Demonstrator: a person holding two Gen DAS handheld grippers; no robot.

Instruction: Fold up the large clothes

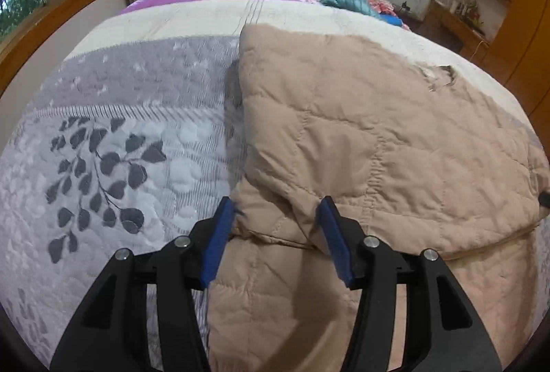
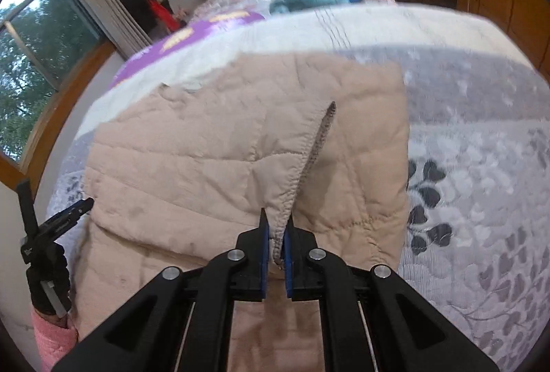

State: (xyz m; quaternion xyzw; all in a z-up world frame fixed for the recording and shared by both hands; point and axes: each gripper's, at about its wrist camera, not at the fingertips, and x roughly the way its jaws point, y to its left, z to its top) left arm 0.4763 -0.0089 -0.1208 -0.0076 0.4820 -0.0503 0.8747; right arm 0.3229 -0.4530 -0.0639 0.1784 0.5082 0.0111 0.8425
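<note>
Between right tool (image 2: 276, 224) pads, jacket (image 2: 213, 145) hem (pinched)

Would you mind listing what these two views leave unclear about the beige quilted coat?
- Left wrist view: the beige quilted coat runs off the right and bottom edges, hiding its full outline.
- Right wrist view: the right gripper covers the pinched hem; blur smears the zipper.
- Both views: folded layers hide the sleeves.
</note>
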